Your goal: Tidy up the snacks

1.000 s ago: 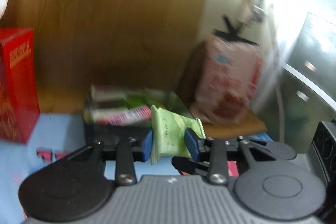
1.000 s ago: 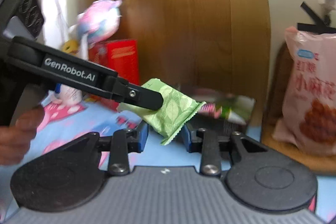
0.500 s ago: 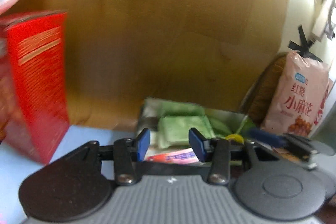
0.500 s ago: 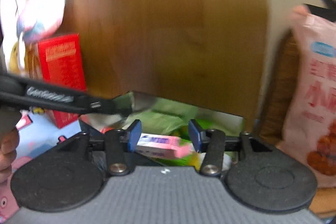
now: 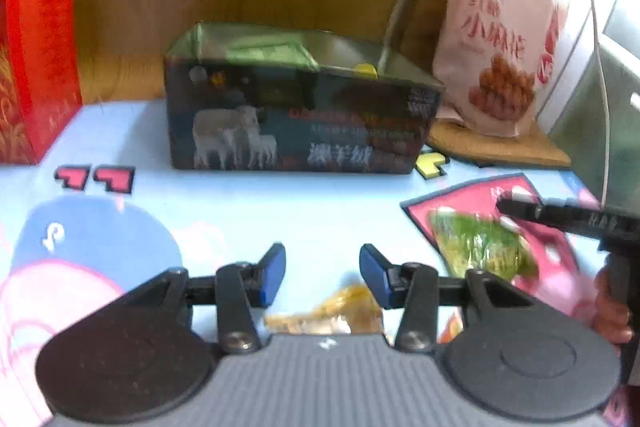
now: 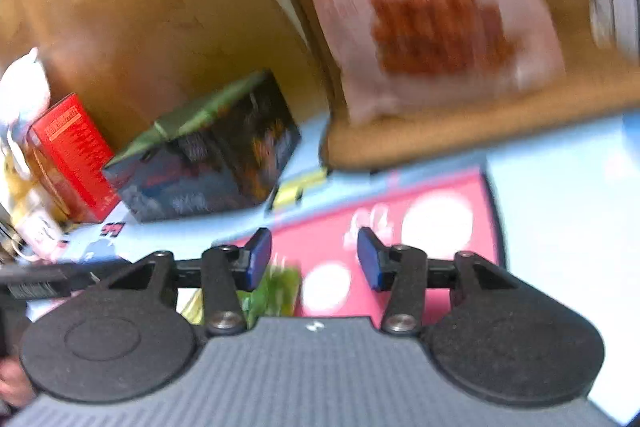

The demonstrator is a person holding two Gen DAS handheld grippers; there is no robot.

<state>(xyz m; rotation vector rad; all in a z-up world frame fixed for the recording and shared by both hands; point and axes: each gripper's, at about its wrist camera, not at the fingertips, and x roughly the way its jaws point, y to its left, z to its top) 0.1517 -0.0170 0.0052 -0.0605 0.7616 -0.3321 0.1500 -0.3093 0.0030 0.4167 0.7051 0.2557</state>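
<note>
Both tongs (image 5: 322, 273) (image 6: 313, 259) have blue pads, black linkages, silver screws and ribbed grey bodies.

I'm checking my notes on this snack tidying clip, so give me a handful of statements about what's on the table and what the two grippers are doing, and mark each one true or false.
1. The left gripper grips a green packet. False: its jaws are apart with nothing between them; they have just been opening.
2. The dark box with sheep printed on it is open at the top, with green packets inside. True.
3. The red carton stands to the right of the dark box in the left wrist view. False: it stands to the left.
4. A green snack packet lies on the mat. True.
5. The right gripper holds nothing. True; its jaws have just been closing slightly.
</note>
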